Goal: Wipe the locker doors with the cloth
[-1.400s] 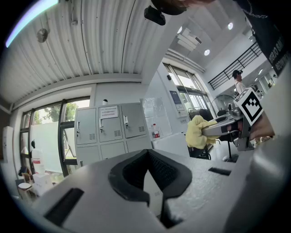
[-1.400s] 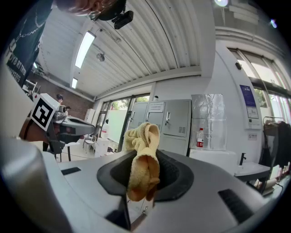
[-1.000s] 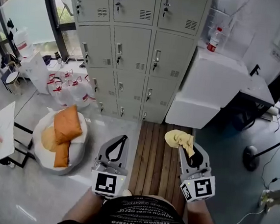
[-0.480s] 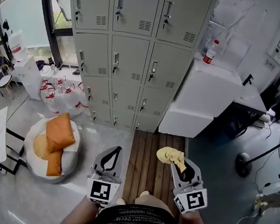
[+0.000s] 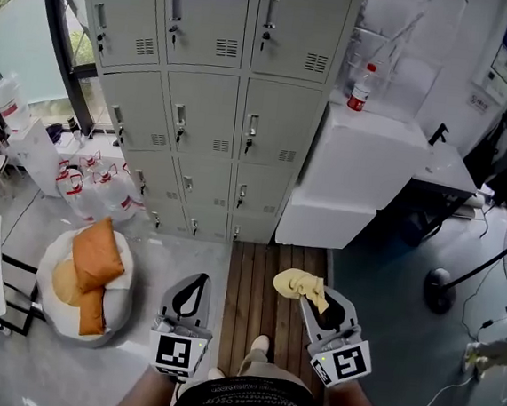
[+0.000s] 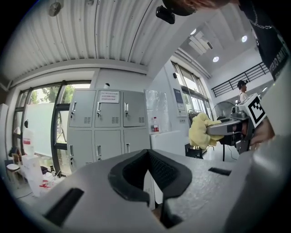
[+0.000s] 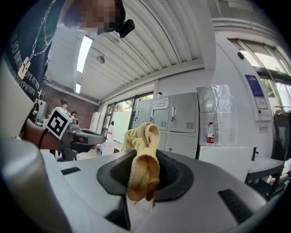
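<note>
Presently the yellow cloth (image 5: 297, 283) is pinched in the right gripper (image 5: 314, 300), well apart from the locker doors (image 5: 210, 113), the left gripper (image 5: 194, 283) is pressed together on nothing, and an approach is judged necessary before wiping.

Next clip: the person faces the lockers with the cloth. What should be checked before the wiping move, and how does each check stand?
1. Cloth clamped in right gripper: ok.
2. Left gripper shut, nothing in it: ok.
3. Locker doors closed: ok.
4. Cloth within reach of the doors: not ok, they stand well ahead.
5. Which doors are dirty: cannot tell.
</note>
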Demonstrator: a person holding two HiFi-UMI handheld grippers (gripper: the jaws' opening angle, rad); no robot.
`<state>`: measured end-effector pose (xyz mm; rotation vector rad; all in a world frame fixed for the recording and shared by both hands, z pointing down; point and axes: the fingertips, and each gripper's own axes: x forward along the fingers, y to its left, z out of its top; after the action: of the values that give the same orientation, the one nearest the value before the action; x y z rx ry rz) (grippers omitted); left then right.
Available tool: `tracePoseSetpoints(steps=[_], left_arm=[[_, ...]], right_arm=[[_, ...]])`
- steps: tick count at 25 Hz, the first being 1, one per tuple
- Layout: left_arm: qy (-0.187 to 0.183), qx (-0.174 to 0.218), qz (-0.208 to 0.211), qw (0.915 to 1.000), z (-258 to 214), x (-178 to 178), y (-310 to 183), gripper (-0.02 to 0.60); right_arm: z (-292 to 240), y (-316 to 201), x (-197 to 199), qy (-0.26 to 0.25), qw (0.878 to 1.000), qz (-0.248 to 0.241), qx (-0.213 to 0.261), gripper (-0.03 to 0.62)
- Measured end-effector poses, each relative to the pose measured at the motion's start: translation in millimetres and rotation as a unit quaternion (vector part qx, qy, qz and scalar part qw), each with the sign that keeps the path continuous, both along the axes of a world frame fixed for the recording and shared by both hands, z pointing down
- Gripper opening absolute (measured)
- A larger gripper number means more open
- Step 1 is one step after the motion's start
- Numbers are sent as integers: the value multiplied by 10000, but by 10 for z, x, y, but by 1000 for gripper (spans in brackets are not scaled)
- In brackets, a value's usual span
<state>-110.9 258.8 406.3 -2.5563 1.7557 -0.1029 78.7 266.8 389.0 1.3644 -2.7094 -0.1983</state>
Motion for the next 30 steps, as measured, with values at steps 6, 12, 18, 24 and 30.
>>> tracePoseSetpoints(steps=[6, 12, 18, 24, 30], left_arm=[[-57, -237, -54, 9997, 152, 144, -292, 5], [-82, -280, -174, 9994, 231, 157, -545, 5], [-60, -311, -250, 9992, 230, 227, -840, 5], [-90, -326, -402, 9986, 202, 281, -1078, 5], [-158, -265, -486, 9983, 118, 441, -1324, 5]], right_arm=[[58, -373, 155, 3, 9999, -137, -41, 94], [155, -721, 172, -44, 9994, -304, -178, 94], [160, -1041, 186, -58, 9988, -445, -184, 94], [146, -1306, 219, -90, 9978, -626, -208, 94], [103, -1609, 408, -166, 9981, -580, -153, 94]])
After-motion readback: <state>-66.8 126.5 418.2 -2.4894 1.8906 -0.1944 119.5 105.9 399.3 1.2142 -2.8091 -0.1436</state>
